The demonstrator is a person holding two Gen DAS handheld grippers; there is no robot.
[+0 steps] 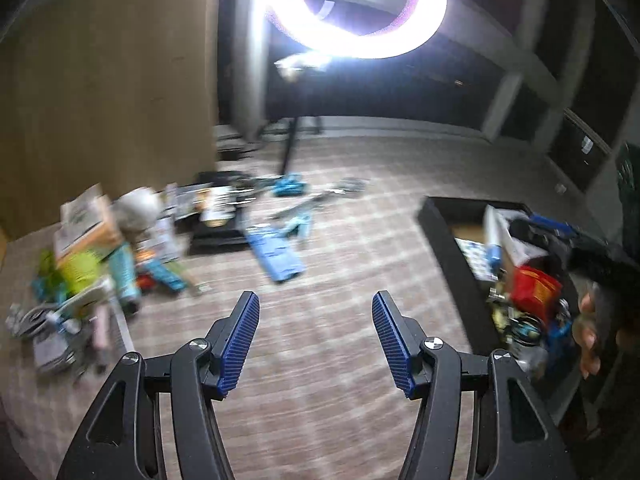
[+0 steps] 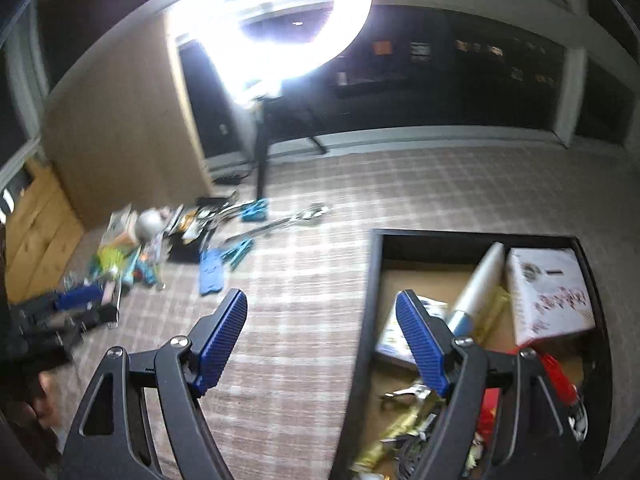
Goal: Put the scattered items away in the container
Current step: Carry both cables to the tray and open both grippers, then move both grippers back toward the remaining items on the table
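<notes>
Both the left hand-held gripper and right hand-held gripper point downward, jaws apart and empty.

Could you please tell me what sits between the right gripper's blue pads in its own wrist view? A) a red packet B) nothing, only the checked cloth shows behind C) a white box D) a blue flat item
B: the right gripper stands open, with only the checked cloth visible in the gap.
</notes>
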